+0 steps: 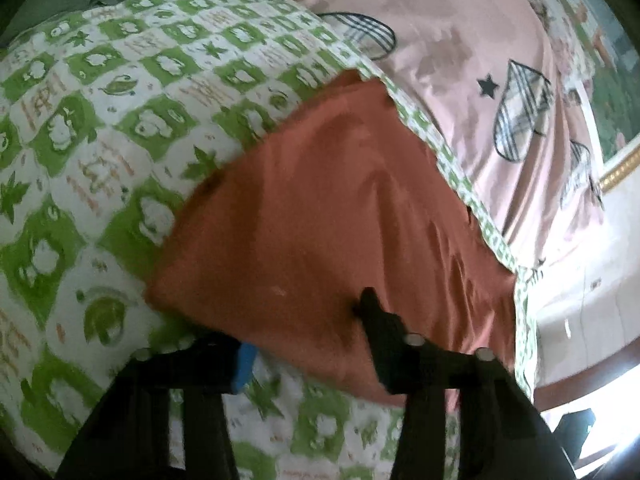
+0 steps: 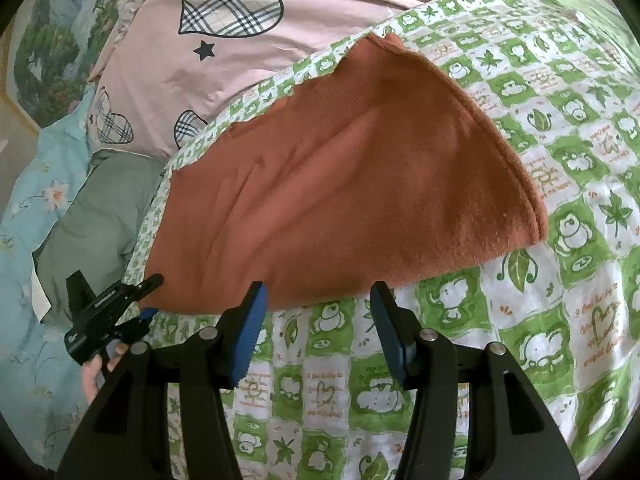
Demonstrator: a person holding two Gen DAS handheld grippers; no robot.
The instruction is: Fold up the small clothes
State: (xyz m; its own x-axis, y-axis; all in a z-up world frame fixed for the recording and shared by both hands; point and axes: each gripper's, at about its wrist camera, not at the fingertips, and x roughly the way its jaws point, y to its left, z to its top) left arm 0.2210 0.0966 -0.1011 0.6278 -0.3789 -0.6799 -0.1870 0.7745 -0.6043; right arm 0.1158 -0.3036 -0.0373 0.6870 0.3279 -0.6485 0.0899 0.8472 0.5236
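We've got the orange garment (image 2: 340, 184) flat on the green-checked blanket (image 2: 560, 160), left hand-held gripper (image 2: 146, 296) pinching its corner, right hand-held gripper (image 2: 318, 300) wide open, empty, just short of its near edge.

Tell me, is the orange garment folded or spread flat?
Folded: the orange garment shows a doubled edge with two layers along its right side.

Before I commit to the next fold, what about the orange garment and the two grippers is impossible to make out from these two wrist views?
- Left wrist view: left gripper straddles the orange garment; one finger goes under the cloth, so its grip is unclear. Motion blur.
- Right wrist view: left gripper is small at the garment's corner.
- Garment type and underside: hidden by its folds.
- Right gripper: open, short of the hem.
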